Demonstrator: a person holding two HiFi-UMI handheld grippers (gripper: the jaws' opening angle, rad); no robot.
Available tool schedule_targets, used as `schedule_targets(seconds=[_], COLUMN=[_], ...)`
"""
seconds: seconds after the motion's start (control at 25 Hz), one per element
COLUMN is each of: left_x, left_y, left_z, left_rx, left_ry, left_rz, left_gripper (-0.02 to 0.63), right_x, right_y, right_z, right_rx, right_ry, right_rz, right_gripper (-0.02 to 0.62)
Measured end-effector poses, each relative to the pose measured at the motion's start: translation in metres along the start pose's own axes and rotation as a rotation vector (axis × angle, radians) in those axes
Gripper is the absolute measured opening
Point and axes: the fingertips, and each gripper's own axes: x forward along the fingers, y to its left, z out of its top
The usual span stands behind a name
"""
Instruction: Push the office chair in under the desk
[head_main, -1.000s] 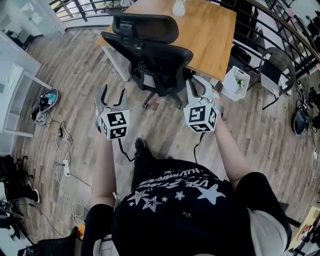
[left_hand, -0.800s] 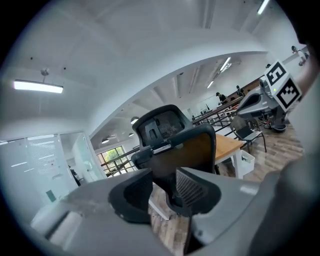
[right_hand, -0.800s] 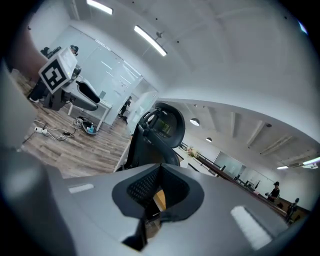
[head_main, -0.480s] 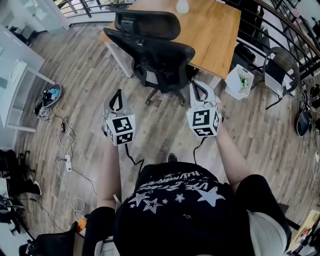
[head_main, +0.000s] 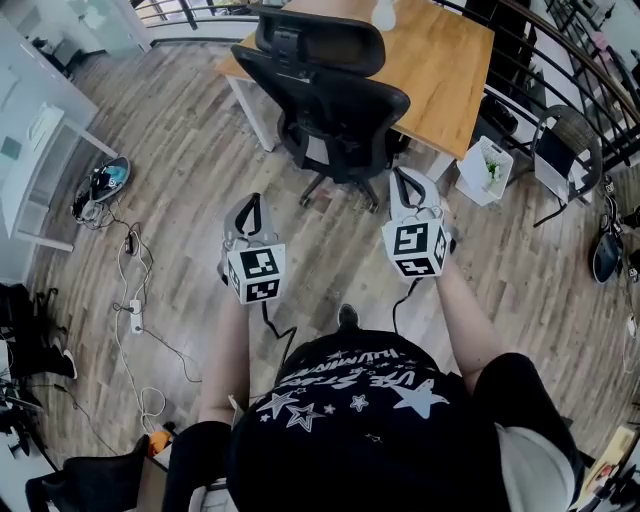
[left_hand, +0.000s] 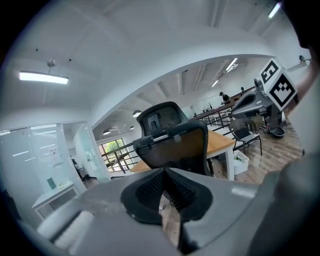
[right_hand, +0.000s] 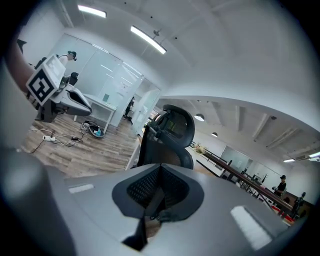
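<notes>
Both sets of fingers are pinched fully together with nothing in them. In the left gripper view the fingers (left_hand: 149, 189) meet at the tips, and all you see past them is the chair back. It's the same in the right gripper view: those fingers (right_hand: 142, 187) are closed up tight and empty.

From the head view, your left gripper (head_main: 252, 200) sits at about 7 o'clock from the office chair (head_main: 335, 100), with a strip of bare wood floor (head_main: 180, 170) between them. Your right gripper (head_main: 402, 180) is at about 5 o'clock from it and much closer, just beside the chair's base. I can't tell whether it's touching.

The chair stands at 12 o'clock from you, backrest toward you, right at the near edge of the tabletop (head_main: 445, 75).

Counts:
- Two grippers, each with one marker cube.
- One office chair at the desk.
- One tabletop, with a single white object (head_main: 383, 14) at its far edge.
- One spare black chair (head_main: 565, 135) at about 3 o'clock from the desk.
- One white bin (head_main: 485, 168) by the desk's corner.
</notes>
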Motion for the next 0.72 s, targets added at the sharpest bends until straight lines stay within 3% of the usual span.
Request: schedule_targets(seconds=[0.72], left_x=[-0.114], left_y=[0.003], left_z=[-0.029], left_rx=[-0.076], left_ry=[-0.019], left_rz=[-0.01], left_gripper=[0.002], right_x=[-0.09], right_y=[0.06], right_z=[0.03], right_rx=[0.008], right_ry=[-0.065], right_rz=[0.012], right_gripper=[0.002])
